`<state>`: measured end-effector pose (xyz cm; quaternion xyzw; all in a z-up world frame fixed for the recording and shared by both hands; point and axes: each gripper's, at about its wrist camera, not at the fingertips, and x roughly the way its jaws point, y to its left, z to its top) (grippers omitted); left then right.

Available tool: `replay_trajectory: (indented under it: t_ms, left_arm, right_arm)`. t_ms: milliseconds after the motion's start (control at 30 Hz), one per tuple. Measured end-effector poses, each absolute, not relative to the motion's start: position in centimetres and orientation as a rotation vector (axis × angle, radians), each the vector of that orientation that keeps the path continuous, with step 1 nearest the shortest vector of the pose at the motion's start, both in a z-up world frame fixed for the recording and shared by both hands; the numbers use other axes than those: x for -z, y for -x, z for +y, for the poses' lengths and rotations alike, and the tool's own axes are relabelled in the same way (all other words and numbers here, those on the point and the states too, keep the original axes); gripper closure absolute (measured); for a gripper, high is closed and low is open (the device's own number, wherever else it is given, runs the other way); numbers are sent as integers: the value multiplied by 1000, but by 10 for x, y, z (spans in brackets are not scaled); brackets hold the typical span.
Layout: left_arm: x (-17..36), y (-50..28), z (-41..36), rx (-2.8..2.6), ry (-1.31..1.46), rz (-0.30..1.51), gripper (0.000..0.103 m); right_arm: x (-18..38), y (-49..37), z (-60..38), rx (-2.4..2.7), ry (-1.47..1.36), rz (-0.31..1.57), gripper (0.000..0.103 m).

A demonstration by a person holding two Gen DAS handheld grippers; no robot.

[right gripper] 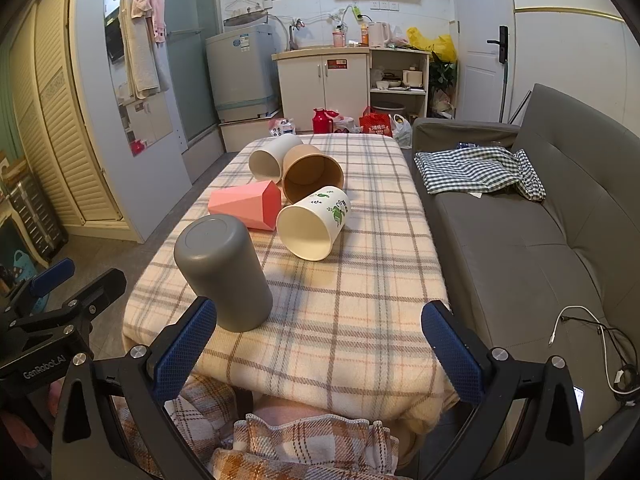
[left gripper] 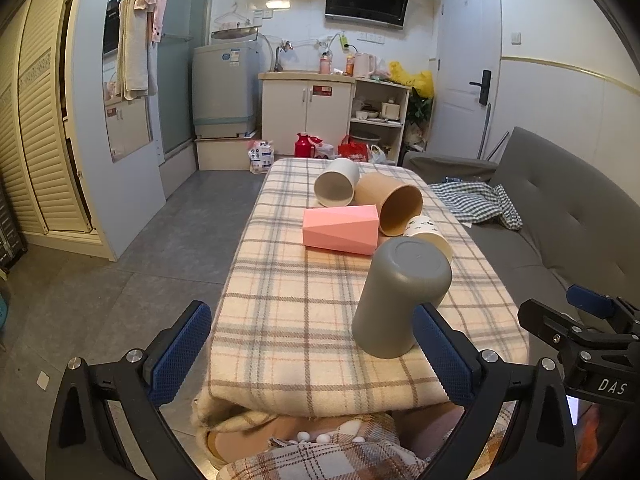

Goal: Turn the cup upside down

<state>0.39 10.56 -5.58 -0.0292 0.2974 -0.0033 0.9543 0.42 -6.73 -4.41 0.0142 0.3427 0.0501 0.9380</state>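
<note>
Gray cup (right gripper: 223,272) inverted; four empty cups (right gripper: 310,224) sideways

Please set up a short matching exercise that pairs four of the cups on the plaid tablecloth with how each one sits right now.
Things:
1. grey cup
2. pink faceted cup
3. leaf-print cup
4. brown cup

States:
A. lying on its side, open mouth toward the camera, nearest of the tipped cups to the couch side
B. standing mouth down, flat base up
C. lying on its side just behind the leaf-print one, tan inside showing
D. lying on its side, angular walls, beside the brown one

Pairs: 1-B, 2-D, 3-A, 4-C
</note>
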Motion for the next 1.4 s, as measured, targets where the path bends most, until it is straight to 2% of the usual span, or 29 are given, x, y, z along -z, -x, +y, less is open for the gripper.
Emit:
replay_trajectory:
  t_ms: [1400]
  left_arm:
    - [56, -3, 105, 4, 55, 604, 0]
  right_arm:
    - [47, -5, -67, -101, -29, 705, 0]
